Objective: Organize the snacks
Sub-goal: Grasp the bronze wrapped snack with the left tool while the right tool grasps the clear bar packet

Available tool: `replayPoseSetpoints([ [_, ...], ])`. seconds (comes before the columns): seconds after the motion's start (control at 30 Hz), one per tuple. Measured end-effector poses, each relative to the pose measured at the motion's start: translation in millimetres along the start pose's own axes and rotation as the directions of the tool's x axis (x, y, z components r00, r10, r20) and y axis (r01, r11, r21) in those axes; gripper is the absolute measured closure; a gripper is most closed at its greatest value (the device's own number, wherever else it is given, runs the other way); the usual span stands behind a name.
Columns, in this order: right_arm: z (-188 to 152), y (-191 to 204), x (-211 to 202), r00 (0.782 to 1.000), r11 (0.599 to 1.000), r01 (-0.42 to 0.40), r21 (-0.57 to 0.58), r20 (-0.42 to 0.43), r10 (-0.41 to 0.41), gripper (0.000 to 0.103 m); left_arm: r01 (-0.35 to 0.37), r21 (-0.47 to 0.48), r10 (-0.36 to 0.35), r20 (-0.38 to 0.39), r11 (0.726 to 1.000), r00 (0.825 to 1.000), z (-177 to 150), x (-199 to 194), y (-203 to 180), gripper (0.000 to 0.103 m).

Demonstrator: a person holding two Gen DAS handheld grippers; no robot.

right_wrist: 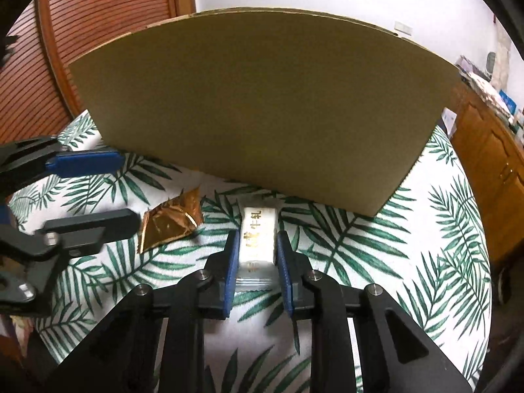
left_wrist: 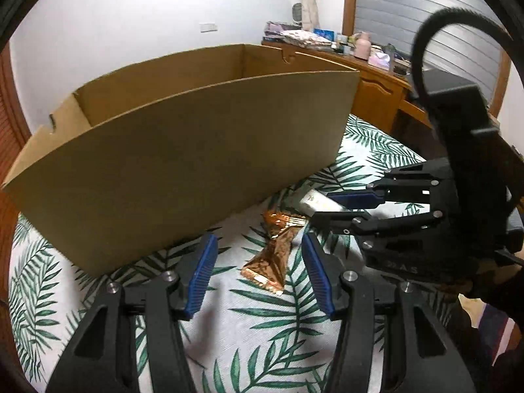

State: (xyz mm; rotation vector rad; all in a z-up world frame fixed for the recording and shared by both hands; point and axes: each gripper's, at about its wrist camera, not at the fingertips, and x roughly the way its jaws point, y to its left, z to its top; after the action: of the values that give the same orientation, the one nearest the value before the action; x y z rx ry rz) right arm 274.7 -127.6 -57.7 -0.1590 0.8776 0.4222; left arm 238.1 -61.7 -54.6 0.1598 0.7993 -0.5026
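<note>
Right tongs (right_wrist: 256,255) clamped on white candy bar (right_wrist: 257,239); left tongs (left_wrist: 258,273) open astride copper wrapper (left_wrist: 271,258).

Box (right_wrist: 262,104) interior hidden behind its near wall; desk clutter (left_wrist: 344,41) indistinct.

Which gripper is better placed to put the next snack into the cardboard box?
The right gripper: its pads already clamp the white snack bar before the cardboard box. The left gripper is open above the gold snack packet, not gripping it.
</note>
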Motion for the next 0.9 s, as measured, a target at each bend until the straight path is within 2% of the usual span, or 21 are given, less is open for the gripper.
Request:
replayPoseSetpoints([
  [0.1,-7,-4,-9,1.000,1.000,-0.016,0.018,0.020,0.016,0.083,0.007,0.008,-0.007,-0.047,1.000,0.999,4,10,0,0.051],
  [0.23,-11,-10,-16,0.999,1.000,-0.014,0.021,0.031,0.013,0.083,0.011,0.024,-0.009,-0.073,1.000,0.997,5,19,-5,0.055],
  [0.53,-16,-17,-33,0.998,0.998,-0.029,0.056,0.065,0.025,0.083,0.013,0.013,-0.011,-0.131,1.000,0.991,4,38,-3,0.069],
  [0.6,-18,-17,-35,0.997,0.998,-0.029,0.056,0.068,0.025,0.083,0.007,0.002,-0.007,-0.141,1.000,0.990,3,40,0,0.075],
  [0.67,-19,-18,-38,0.997,0.998,-0.033,0.058,0.071,0.028,0.083,0.001,-0.004,-0.001,-0.137,1.000,0.991,2,40,0,0.084],
  [0.9,-19,-19,-47,0.996,0.997,-0.039,0.064,0.086,0.034,0.083,0.007,0.010,-0.006,-0.110,1.000,0.994,1,24,-3,0.084],
])
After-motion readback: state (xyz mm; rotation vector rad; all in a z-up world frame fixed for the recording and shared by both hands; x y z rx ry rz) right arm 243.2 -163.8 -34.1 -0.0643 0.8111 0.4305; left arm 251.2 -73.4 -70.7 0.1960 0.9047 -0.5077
